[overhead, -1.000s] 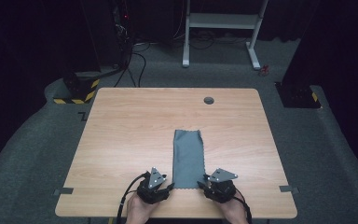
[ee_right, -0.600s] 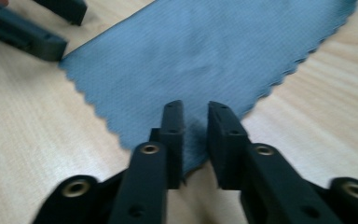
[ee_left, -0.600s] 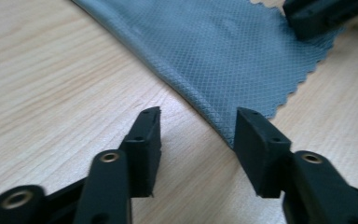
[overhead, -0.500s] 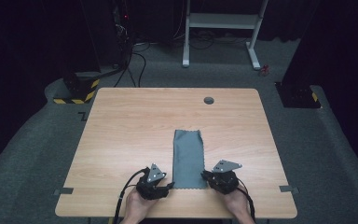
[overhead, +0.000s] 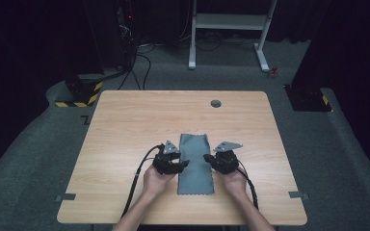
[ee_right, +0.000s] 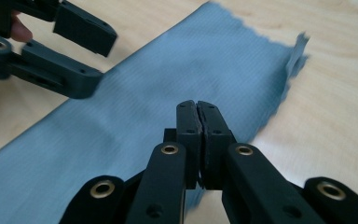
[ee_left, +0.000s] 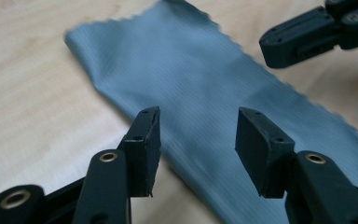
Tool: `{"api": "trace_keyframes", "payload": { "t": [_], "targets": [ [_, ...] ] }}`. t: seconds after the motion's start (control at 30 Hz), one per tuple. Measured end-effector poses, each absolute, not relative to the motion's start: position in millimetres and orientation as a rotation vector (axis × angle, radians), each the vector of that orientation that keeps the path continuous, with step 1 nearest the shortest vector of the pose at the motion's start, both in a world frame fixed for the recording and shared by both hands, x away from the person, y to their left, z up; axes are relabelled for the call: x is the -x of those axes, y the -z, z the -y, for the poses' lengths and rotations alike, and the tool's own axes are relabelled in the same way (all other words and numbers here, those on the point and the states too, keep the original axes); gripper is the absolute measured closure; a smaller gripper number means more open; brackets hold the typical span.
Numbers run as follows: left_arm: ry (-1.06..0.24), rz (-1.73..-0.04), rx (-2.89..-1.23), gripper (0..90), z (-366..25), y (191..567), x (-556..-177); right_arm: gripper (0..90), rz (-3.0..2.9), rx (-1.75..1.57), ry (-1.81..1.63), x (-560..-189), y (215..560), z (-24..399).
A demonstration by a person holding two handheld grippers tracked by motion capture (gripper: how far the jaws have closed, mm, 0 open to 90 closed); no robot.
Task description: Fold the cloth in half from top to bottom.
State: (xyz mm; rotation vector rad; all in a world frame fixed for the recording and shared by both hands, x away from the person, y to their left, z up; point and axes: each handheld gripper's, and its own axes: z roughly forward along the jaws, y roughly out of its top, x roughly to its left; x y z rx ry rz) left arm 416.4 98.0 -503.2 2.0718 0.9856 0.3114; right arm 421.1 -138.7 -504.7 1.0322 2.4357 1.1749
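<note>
— Where's the grey cloth (overhead: 195, 163)?
— Flat on the wooden counter (overhead: 125, 125), near the front edge, long side running away from the person, between both hands.
— Left tool (ee_left: 198, 140)?
— Jaws apart, poised just over the cloth's left edge, nothing clamped between them.
— Right tool (ee_right: 198, 112)?
— Jaws just closing, now pressed together, above the cloth's right edge; nothing seen clamped between the pads.
— Anything else on the counter?
— Small round grey grommet (overhead: 216, 103) near the far edge, well apart from the cloth.

Table lit from above, surroundings dark (close-ups slightly blurred).
</note>
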Motion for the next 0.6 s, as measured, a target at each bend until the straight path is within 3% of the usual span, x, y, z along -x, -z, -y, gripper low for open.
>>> {"api": "trace_keyframes", "payload": {
  "t": [0.2, 0.6],
  "targets": [
    [-0.341, -1.064, -2.061, 51.7, -89.8, 508.2, -452.6, 86.5, -2.379, -1.107, -1.134, -451.7, 508.5, 129.1],
    [-0.450, -1.186, -2.098, 55.1, -89.8, 515.5, -489.3, 83.9, -2.293, -1.238, -1.046, -486.8, 518.2, 143.3]
  ]
}}
